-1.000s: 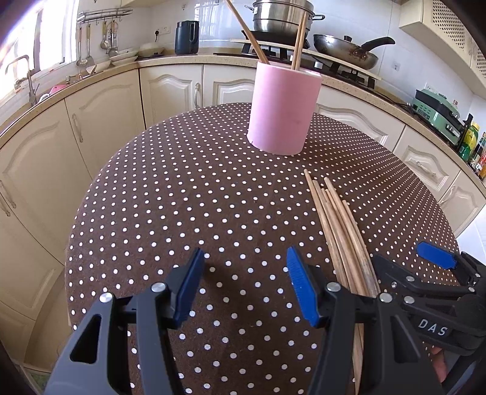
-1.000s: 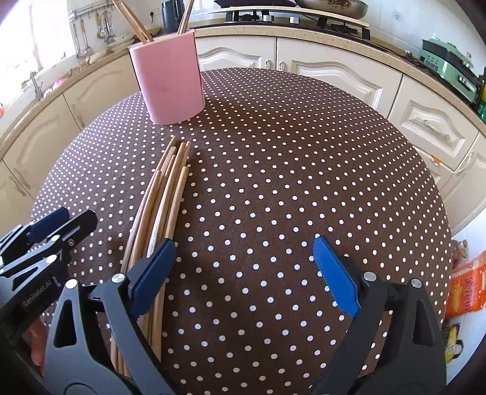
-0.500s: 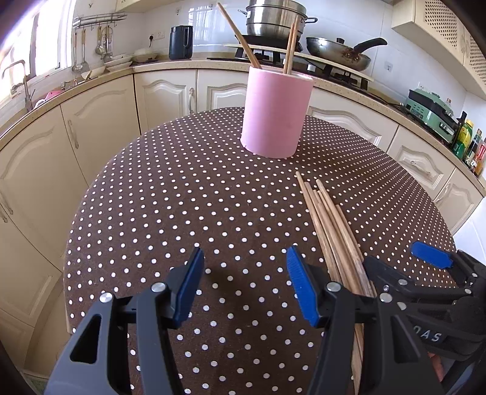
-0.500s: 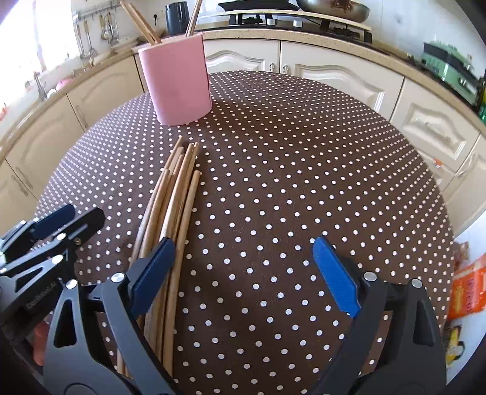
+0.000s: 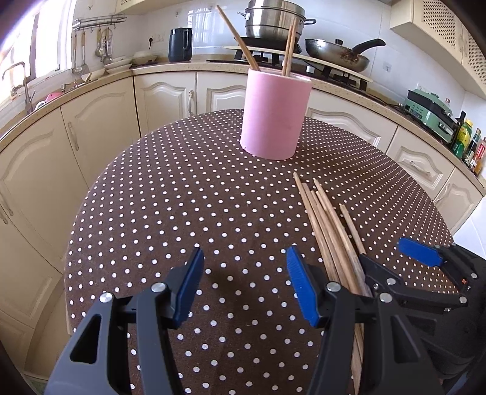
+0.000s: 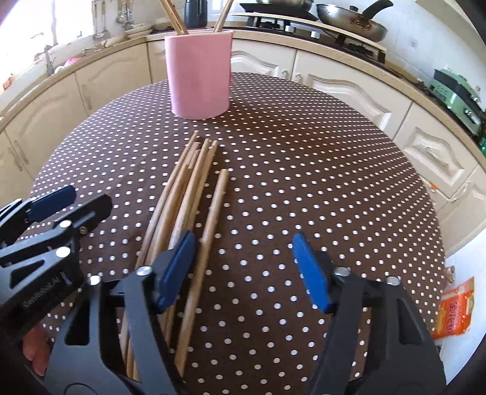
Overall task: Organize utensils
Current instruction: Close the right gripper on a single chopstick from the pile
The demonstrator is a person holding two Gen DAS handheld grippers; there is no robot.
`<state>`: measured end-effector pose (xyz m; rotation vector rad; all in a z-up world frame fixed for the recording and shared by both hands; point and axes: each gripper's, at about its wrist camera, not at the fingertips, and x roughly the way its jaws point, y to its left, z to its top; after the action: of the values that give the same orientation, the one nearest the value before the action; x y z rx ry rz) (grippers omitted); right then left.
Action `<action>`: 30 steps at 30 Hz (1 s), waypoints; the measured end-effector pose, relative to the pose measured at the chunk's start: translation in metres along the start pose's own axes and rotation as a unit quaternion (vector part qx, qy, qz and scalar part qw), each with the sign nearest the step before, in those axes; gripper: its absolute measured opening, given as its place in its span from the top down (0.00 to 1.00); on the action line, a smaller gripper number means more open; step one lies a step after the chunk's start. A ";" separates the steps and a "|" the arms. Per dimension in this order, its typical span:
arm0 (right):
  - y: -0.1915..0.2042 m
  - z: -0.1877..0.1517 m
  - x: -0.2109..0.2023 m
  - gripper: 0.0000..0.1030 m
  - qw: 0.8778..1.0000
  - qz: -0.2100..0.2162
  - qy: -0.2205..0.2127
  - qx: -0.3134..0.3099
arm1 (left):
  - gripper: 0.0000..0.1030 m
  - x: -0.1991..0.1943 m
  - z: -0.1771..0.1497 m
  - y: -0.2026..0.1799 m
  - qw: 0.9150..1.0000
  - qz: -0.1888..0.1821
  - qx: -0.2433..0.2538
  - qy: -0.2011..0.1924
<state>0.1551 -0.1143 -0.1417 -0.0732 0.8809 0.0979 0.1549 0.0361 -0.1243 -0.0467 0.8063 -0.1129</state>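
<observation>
A pink holder (image 5: 275,118) (image 6: 199,76) stands at the table's far side with a few chopsticks (image 5: 240,39) leaning in it. A bundle of wooden chopsticks (image 5: 328,228) (image 6: 182,194) lies on the dotted brown tablecloth (image 5: 182,197). One single chopstick (image 6: 214,209) lies a little apart, to the bundle's right. My right gripper (image 6: 244,240) (image 5: 385,252) is closing; that single chopstick lies between its jaws beside the left pad, and the pads do not press on it. My left gripper (image 5: 244,258) (image 6: 88,197) stays open over bare cloth, left of the bundle.
Cream kitchen cabinets (image 5: 100,121) curve around the round table. A wok (image 5: 337,56) and steel pot (image 5: 273,18) sit on the stove behind. An orange packet (image 6: 455,307) lies on the floor at the right. The table edge is near on the right.
The right gripper's jaws have narrowed. One chopstick now lies apart from the bundle, between those jaws. The left gripper has kept still.
</observation>
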 end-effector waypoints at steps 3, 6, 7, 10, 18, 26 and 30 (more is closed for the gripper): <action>0.003 -0.001 -0.002 0.65 1.000 0.019 -0.003 -0.008 | 0.45 0.001 0.000 -0.004 1.000 0.006 0.008 0.001; 0.002 -0.001 -0.002 0.78 1.000 0.022 -0.006 -0.002 | 0.45 -0.006 -0.004 -0.015 0.999 -0.004 0.038 -0.020; 0.000 -0.001 -0.002 0.86 1.000 0.022 -0.007 0.005 | 0.45 -0.010 -0.006 -0.020 0.998 -0.010 0.052 -0.031; -0.016 -0.005 -0.003 0.91 0.997 0.057 -0.012 0.046 | 0.45 -0.014 -0.010 -0.031 0.996 -0.021 0.078 -0.040; -0.034 -0.008 -0.004 0.93 0.990 0.106 -0.018 0.093 | 0.45 0.005 -0.001 -0.035 0.997 -0.022 0.063 0.025; -0.040 -0.011 -0.007 0.93 0.988 0.115 -0.019 0.101 | 0.45 0.013 0.009 -0.052 0.996 0.006 0.084 0.033; -0.042 -0.011 -0.007 0.93 0.988 0.116 -0.018 0.102 | 0.45 0.024 0.015 -0.056 0.995 0.028 0.073 0.057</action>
<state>0.1469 -0.1577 -0.1422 0.2232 0.8558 0.2256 0.1774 -0.0220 -0.1263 0.1204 0.9104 -0.1226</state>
